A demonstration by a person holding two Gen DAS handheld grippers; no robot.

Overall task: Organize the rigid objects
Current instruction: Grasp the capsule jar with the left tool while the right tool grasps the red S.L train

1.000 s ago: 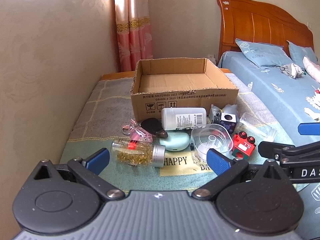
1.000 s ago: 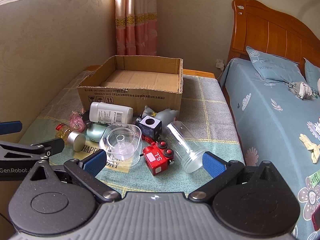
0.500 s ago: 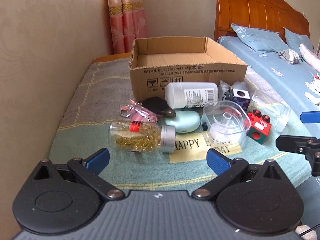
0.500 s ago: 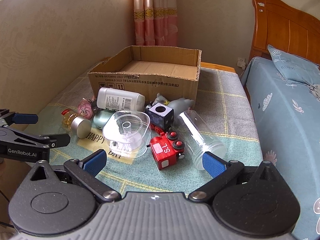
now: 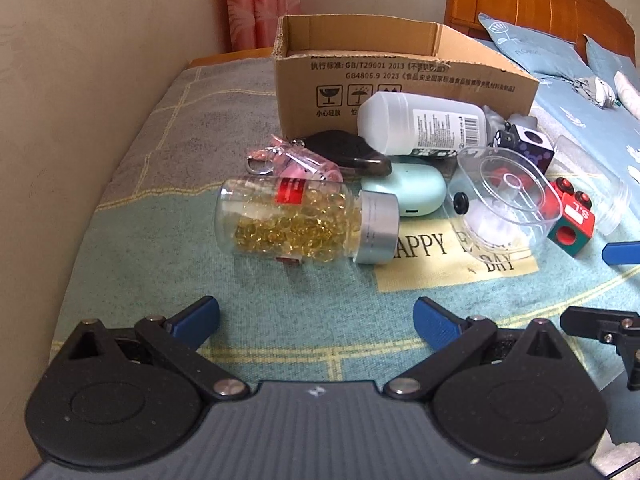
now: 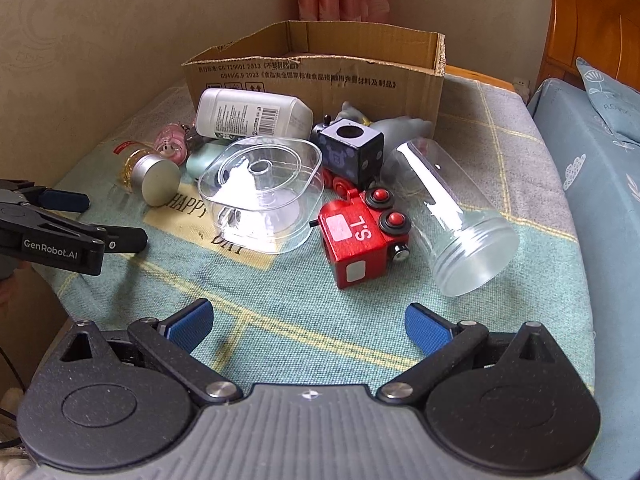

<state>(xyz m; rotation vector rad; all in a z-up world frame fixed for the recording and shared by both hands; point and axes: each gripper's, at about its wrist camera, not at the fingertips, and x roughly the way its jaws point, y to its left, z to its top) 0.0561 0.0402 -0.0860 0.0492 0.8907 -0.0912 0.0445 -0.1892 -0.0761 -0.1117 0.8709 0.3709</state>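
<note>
A cardboard box stands open at the back of a cloth-covered table. In front of it lie a capsule jar with a silver cap, a white bottle, a mint case, a clear tub, a red toy train car, a dark blue one and a clear tumbler. My left gripper is open just short of the jar. My right gripper is open just short of the red car.
A pink keychain and a black case lie between the jar and the box. A beige wall borders the table on the left. A bed with blue bedding and a wooden headboard sits on the right.
Both grippers have moved forward and lower toward the pile, so the objects look larger. Both stay open. Nothing on the table has shifted.
</note>
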